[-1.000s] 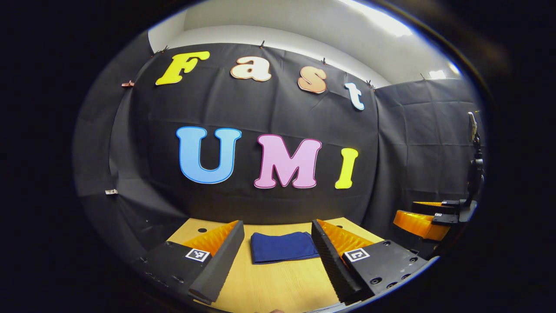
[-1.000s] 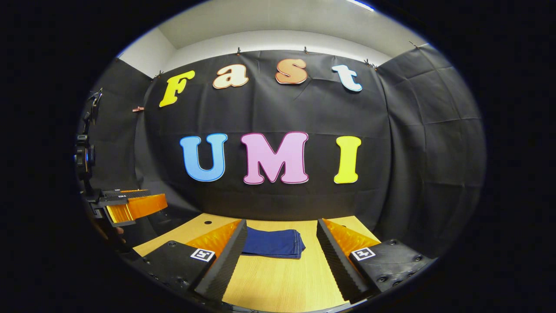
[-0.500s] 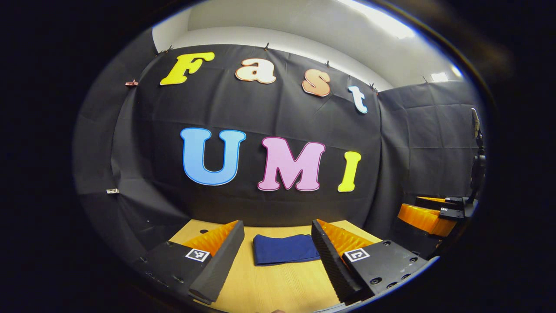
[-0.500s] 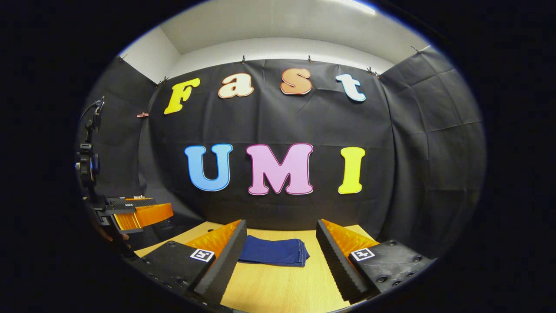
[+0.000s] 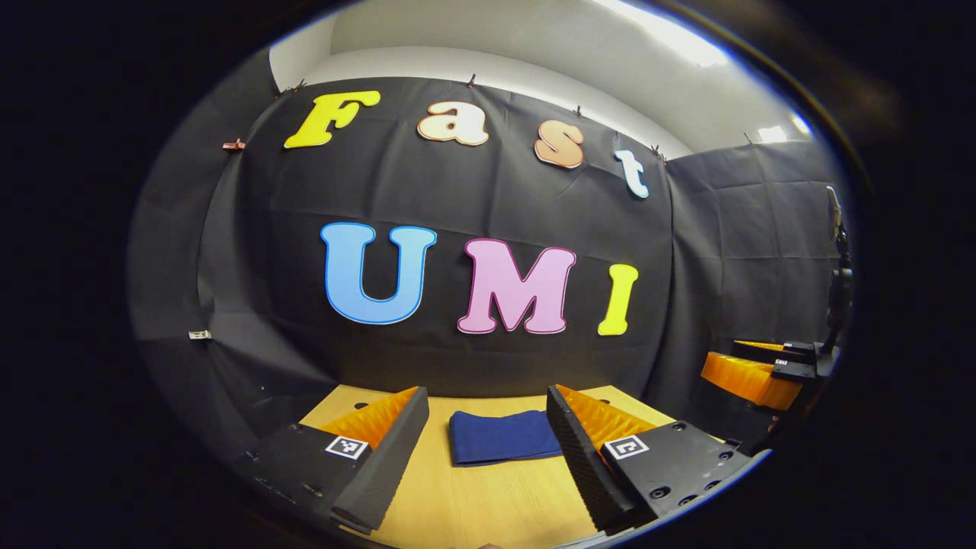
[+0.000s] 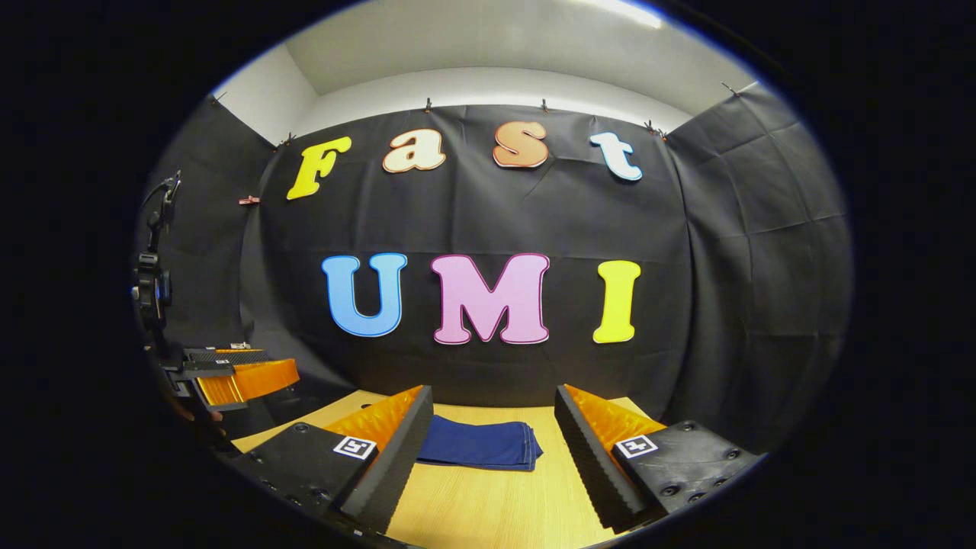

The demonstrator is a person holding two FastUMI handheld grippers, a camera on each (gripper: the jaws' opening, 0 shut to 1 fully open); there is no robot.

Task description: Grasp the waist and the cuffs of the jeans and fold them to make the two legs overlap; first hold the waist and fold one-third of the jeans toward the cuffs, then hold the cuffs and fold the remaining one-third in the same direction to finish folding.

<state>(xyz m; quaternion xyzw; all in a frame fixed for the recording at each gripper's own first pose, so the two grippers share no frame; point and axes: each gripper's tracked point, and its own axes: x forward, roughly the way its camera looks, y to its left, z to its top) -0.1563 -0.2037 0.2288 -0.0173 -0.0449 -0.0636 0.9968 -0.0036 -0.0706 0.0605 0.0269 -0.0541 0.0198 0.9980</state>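
The dark blue jeans (image 5: 499, 437) lie folded into a flat rectangular stack on the wooden table (image 5: 488, 503), seen again in the right gripper view (image 6: 476, 443) with layered edges on their right side. My left gripper (image 5: 482, 457) is open, held above the table's near part, nothing between its fingers. My right gripper (image 6: 488, 461) is open too, well short of the jeans. The right gripper (image 5: 755, 374) appears off to the side in the left gripper view, and the left gripper (image 6: 229, 374) shows at the left in the right gripper view.
The black cloth wall closes off the table's far edge right behind the jeans. A dark stand (image 6: 152, 282) rises at the left edge of the right gripper view. Bare tabletop (image 6: 488, 507) lies between the jeans and both grippers.
Both grippers have pulled back and tilted up a little, so the folded jeans sit lower and smaller in each view. The jeans have not moved.
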